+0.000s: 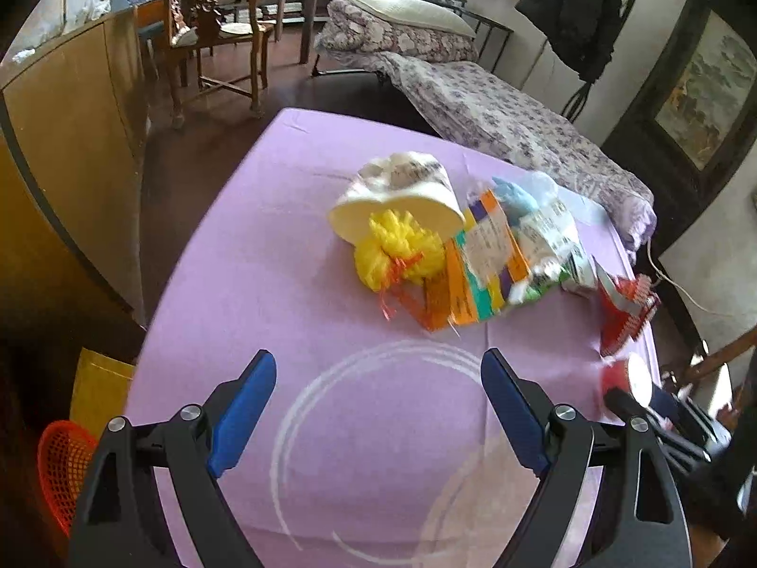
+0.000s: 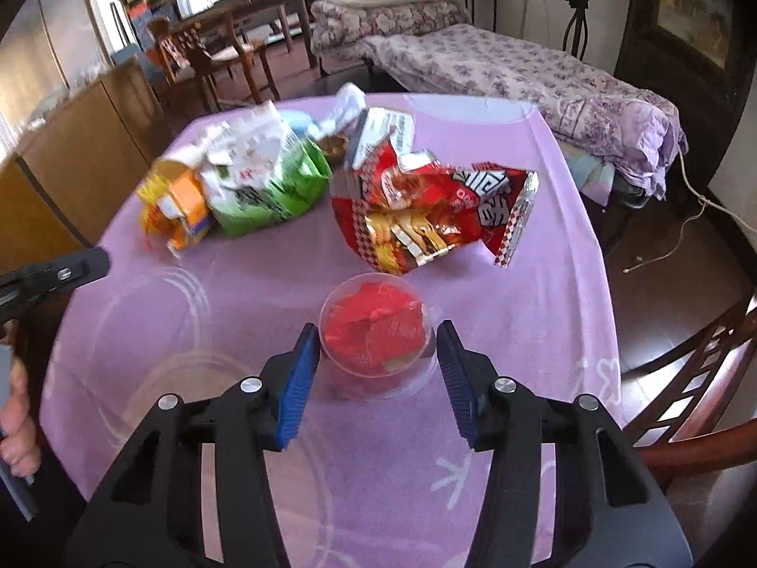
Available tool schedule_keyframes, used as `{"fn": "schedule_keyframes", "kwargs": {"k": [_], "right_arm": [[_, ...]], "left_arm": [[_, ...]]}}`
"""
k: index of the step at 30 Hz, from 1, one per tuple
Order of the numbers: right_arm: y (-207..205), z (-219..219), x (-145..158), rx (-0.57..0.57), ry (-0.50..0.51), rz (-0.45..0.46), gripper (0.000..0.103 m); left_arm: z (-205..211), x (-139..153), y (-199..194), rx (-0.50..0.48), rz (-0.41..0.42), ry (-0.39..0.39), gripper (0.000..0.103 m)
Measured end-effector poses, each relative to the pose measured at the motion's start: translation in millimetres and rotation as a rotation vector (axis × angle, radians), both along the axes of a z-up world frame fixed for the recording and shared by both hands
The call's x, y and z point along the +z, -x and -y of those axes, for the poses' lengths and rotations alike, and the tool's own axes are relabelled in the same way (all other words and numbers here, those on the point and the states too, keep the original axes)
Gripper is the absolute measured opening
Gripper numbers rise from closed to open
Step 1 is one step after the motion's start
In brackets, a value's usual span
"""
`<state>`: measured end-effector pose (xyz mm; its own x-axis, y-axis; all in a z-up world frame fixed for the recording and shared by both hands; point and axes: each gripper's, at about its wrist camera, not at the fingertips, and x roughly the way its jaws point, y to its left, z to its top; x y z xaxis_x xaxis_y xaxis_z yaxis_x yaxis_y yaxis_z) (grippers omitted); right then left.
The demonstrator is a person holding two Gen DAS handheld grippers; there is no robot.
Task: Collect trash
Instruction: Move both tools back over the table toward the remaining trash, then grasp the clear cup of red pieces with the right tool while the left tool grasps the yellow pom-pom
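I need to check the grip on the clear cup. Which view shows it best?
The right wrist view: the cup sits whole between the right gripper's fingers. The left wrist view shows only a blurred red bit at its right edge.

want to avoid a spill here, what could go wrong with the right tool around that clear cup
The clear plastic cup of red wrappers is thin; the right tool straddles it, and a hard squeeze could buckle it or pop wrappers out. A lopsided close could tip it on the purple tablecloth. The red snack bag lies just behind and could get nudged.
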<state>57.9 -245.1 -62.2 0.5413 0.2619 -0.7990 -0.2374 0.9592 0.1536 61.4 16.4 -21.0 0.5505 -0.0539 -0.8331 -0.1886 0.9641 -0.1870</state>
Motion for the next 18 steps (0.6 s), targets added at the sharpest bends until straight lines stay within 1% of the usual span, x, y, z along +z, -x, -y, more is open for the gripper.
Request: {"fn": "schedule_keyframes", "kwargs": {"k": [4,9,12,14,18], "right_arm": [[3.9,-8.1,0.8,0.041,-0.005,0.001,0.051],[4.5,-11.4,1.0,0.065,-0.008,-0.003,0.051],[1.9,-7.7,0.8,0.061,-0.022,-0.010,0.051],[0.9,-5.5,-0.1,0.056,-0.034,-0.019,0.051],[-0.7,-5.5,-1.4,0.056,-0.048,-0.029,0.051]], "left_arm": [[-5.7,3.0,-16.5,0.026,-0.011,0.011,0.087],[-5.3,4.4,-41.7,0.040,-0.016,-0.022,0.087],[-6.4,-4.7,-52.8,0.050,-0.035,-0.007,0.084],[-6.9,-11.5,-57.6,0.047,-0.054,0.008,0.078],[-9.4,-19.1,-64.1,0.052,-0.070,0.040,0.076]]}}
